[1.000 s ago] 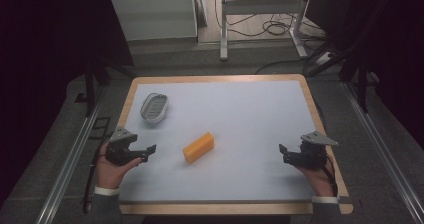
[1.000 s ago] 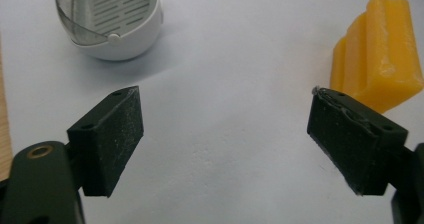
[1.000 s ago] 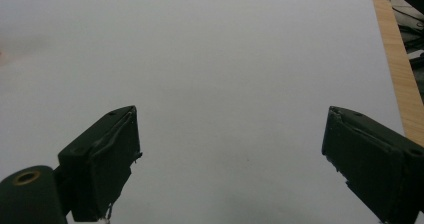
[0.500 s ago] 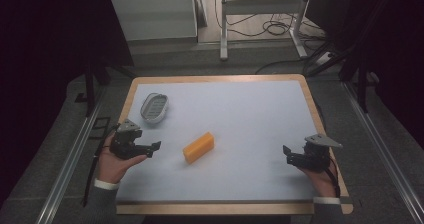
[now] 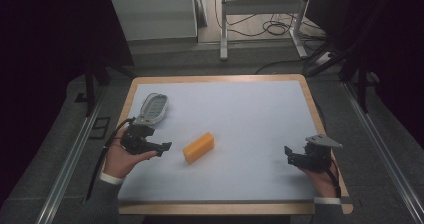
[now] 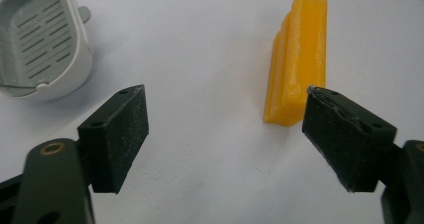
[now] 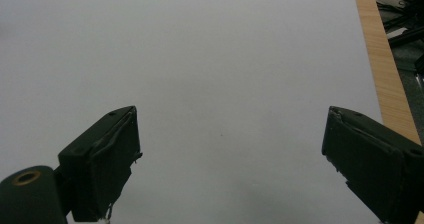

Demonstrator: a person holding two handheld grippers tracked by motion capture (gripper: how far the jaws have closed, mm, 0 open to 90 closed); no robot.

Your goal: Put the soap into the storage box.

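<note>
On the left side of the white worktop (image 5: 240,124), a person's left hand holds the left tongs (image 5: 162,146) just beside a yellow block (image 5: 198,147), which lies flat near the middle of the surface. From the left gripper view, the block (image 6: 298,64) sits ahead and toward the right jaw, not yet between the jaws. Those jaws stand wide apart and have just been closing slightly, with nothing between them. A small grey slotted basket (image 5: 152,107) rests farther back on the left, near the wooden edge, apart from the block.

The right tongs (image 5: 289,153) hover low over bare worktop at the right side, well apart from the block. Their jaws are spread wide and hold nothing.

This looks like the approach step: the left tongs are lining up on the yellow block before any grasp. The next move likely calls for shifting the left tongs forward and toward the block so that it sits between the jaws across its narrow width, then clenching on it. The basket seems a probable place to carry it.
</note>
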